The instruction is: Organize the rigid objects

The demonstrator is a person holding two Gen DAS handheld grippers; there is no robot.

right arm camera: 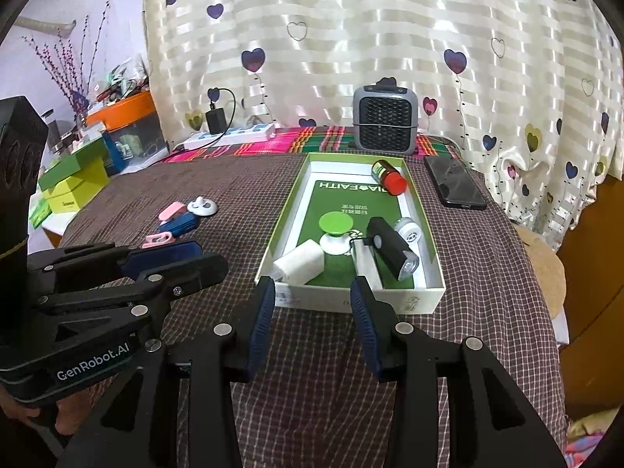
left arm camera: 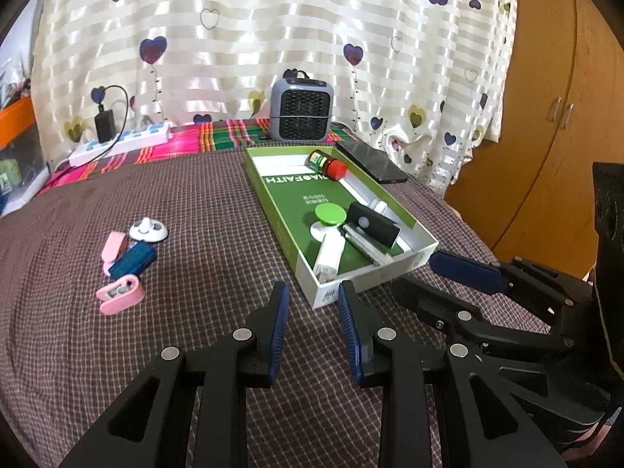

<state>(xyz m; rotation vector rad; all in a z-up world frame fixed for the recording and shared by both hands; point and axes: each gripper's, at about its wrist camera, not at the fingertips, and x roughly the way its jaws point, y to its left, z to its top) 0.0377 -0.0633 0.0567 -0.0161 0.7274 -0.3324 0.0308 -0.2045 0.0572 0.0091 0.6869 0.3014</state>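
A shallow green box (left arm camera: 390, 269) with white walls lies on the checked cloth. It holds a red-capped bottle (left arm camera: 327, 163), a green knob (left arm camera: 328, 213), a black torch (left arm camera: 372, 226) and a white tube (left arm camera: 329, 253). Left of it on the cloth lie a white hook (left arm camera: 149, 229), a blue case (left arm camera: 132, 261) and two pink clips (left arm camera: 121, 294). My left gripper (left arm camera: 314, 292) hovers open before the box's near corner, nothing between its fingers. My right gripper (right arm camera: 314, 288) is open and empty at the box's (right arm camera: 351, 300) near wall, beside the left gripper (right arm camera: 183, 259).
A grey heater (left arm camera: 302, 111) stands behind the box and a black phone (left arm camera: 370, 162) lies to its right. A white power strip (left arm camera: 121, 142) with a charger sits at the back left. A wooden cupboard (left arm camera: 553, 124) rises on the right. Green cartons (right arm camera: 74, 179) stand off the left edge.
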